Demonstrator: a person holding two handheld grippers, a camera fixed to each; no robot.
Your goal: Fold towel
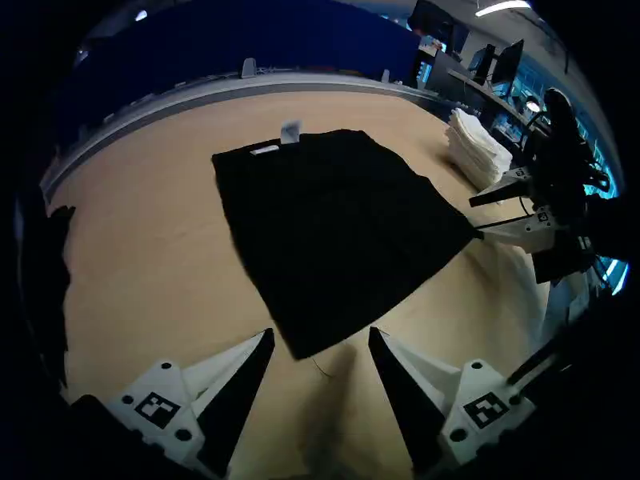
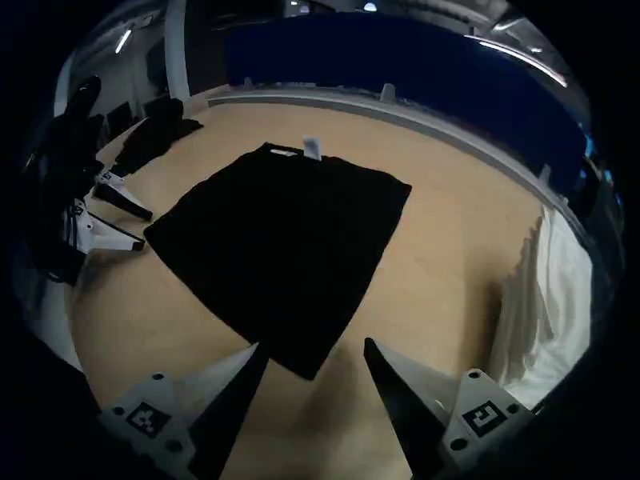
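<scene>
The black towel (image 1: 336, 232) is lying spread flat on the pale wooden worktop (image 1: 160, 256), one corner pointing straight back at the camera in the left gripper view; a small white tag (image 1: 290, 130) is sticking up at its far edge. The left tongs (image 1: 320, 331) are standing wide open, and that near corner is sitting in the gap between the two fingers; neither finger is pressing on the cloth, so they are gripping nothing. Over on the right side of this view, the right tongs (image 1: 475, 218) are reaching in with their fingers parted, the lower tip sitting right at the towel's side corner; a stack of white towels (image 1: 478, 148) is resting on the worktop just beyond them, and a dark cloth (image 1: 48, 264) is lying at the far left edge.

Switching to the right gripper view, the right tongs (image 2: 314, 344) are gaping wide as well; another corner of the towel (image 2: 280, 248) is pointing into the gap between their fingers, with nothing clamped. The left tongs (image 2: 147, 231) are showing at the left, fingers apart, tips just beside the towel's left corner; the tag (image 2: 312, 146) is showing at the far edge, the stack of white towels (image 2: 552, 304) is sitting off to the right, well apart from the black one, and the dark cloth (image 2: 160, 132) is lying heaped at the far left of the worktop (image 2: 448, 232).
</scene>
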